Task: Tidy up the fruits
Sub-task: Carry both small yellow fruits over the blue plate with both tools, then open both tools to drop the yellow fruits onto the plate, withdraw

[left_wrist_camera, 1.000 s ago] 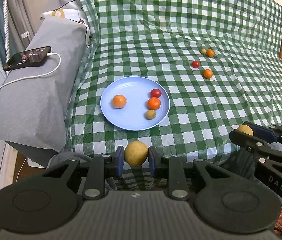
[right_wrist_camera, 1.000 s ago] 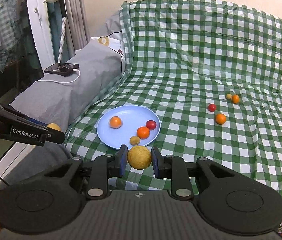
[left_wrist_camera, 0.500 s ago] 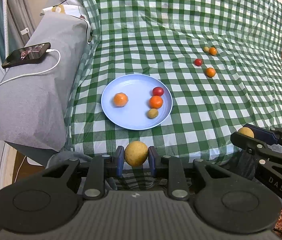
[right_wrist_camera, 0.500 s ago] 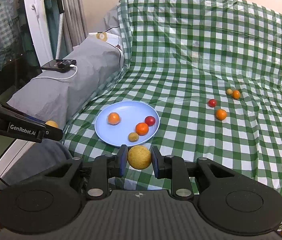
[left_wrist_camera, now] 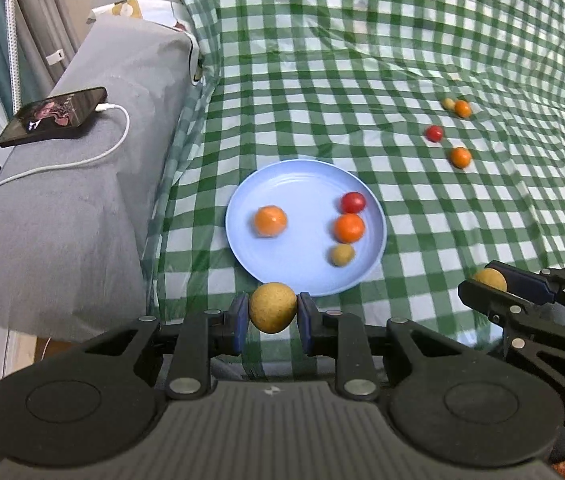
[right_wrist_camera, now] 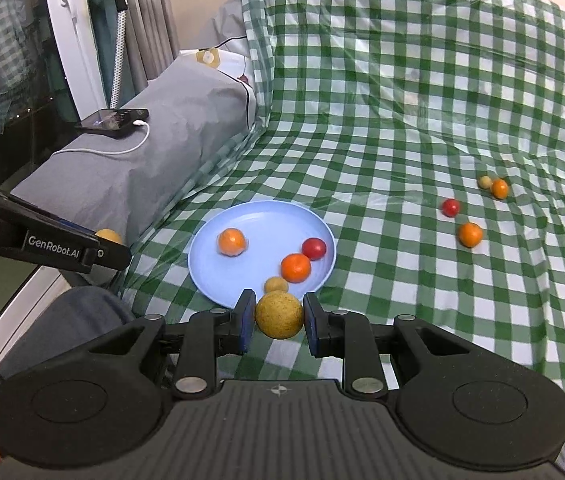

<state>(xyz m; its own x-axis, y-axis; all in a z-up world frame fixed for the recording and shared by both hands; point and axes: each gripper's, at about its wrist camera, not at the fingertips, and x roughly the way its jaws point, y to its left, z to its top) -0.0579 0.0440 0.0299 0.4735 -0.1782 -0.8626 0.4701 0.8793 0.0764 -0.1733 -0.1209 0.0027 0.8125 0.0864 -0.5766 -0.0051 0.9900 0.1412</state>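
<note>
Left wrist view: the left gripper (left_wrist_camera: 273, 314) clamps a yellow-brown fruit (left_wrist_camera: 273, 307) at the near rim of the blue plate (left_wrist_camera: 302, 184); the right gripper (right_wrist_camera: 278, 322) pinches a second yellow-brown fruit (right_wrist_camera: 279, 315) in the same way. The plate holds two orange fruits, a red one (left_wrist_camera: 353, 202) and a small yellow one (left_wrist_camera: 342, 255). Four loose fruits (left_wrist_camera: 460, 157) lie well apart on the green checked cloth (left_wrist_camera: 322, 60). A phone (left_wrist_camera: 53, 121) on its white cable (left_wrist_camera: 82, 160) rests on the grey cushion (left_wrist_camera: 62, 220) beside it.
</note>
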